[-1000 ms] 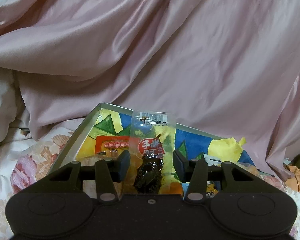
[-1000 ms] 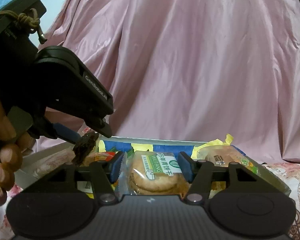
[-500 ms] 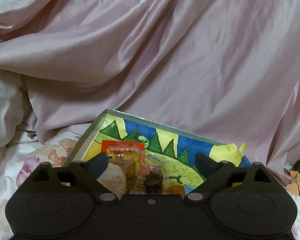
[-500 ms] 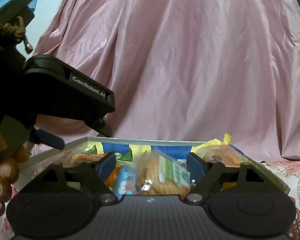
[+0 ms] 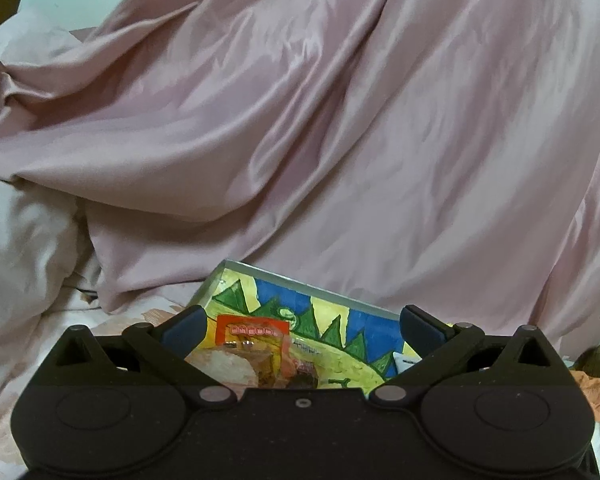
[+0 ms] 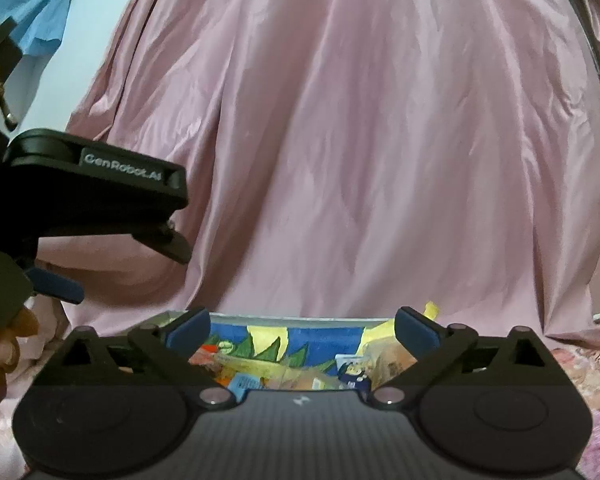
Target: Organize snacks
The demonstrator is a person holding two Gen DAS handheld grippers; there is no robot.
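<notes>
A shallow box [image 5: 300, 282] with a painted blue, yellow and green inside lies on the bed; it also shows in the right wrist view [image 6: 308, 334]. Snack packets lie in it: an orange-labelled packet [image 5: 254, 334] on the left, and small blue-and-white packets [image 6: 352, 372] in the right wrist view. My left gripper [image 5: 302, 330] is open and empty above the box's left part. My right gripper [image 6: 302, 330] is open and empty above the box's near side. The left gripper also shows in the right wrist view [image 6: 112, 268], raised at the left.
A pink satin quilt [image 5: 340, 120] is heaped behind the box and fills the background. A white pillow [image 5: 20, 248] lies at the left on a floral sheet [image 5: 112, 320]. Orange-brown cloth [image 5: 596, 392] sits at the far right.
Both grippers opened and let go of their snacks, the dark snack packet on the left and the biscuit packet on the right, into the box. Both then rose and drew back.
</notes>
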